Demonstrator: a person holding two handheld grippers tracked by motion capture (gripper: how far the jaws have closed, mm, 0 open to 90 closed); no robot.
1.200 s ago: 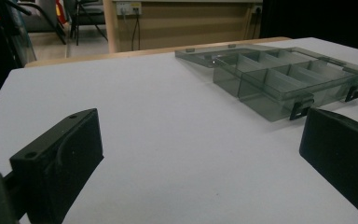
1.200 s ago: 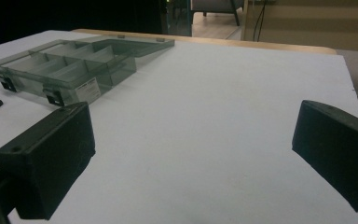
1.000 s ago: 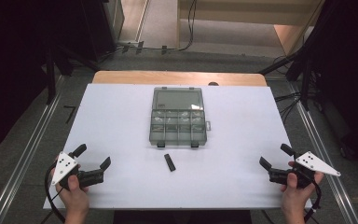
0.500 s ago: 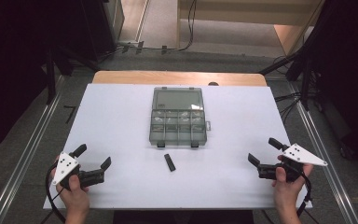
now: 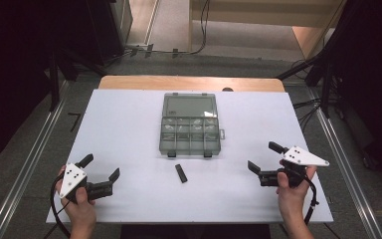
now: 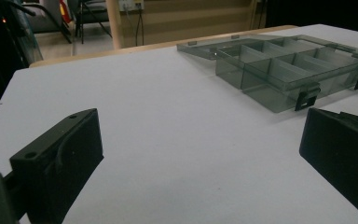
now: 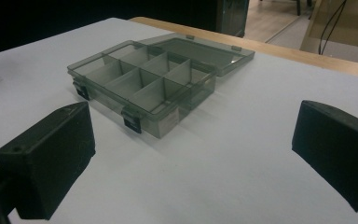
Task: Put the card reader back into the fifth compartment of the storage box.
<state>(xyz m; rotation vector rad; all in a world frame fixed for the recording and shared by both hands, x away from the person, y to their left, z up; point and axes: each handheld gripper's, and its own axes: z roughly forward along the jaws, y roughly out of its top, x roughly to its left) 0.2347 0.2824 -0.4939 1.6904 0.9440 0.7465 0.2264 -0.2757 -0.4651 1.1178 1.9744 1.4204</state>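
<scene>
My white bench (image 5: 129, 129) fills the middle of the frame, its wooden edge (image 5: 189, 82) showing along the far side. Grey floor (image 5: 25, 149) flanks it, with metal rails (image 5: 27, 164) running down both sides. At upper centre, pale wooden furniture (image 5: 258, 20) and trailing cables (image 5: 201, 30); both upper corners sit in darkness

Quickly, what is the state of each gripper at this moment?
Left gripper: open, holding nothing.
Right gripper: open, holding nothing.

Glossy see-through smoky plastic organiser box (image 5: 189, 130) on matt white tabletop (image 5: 124, 124)
</scene>
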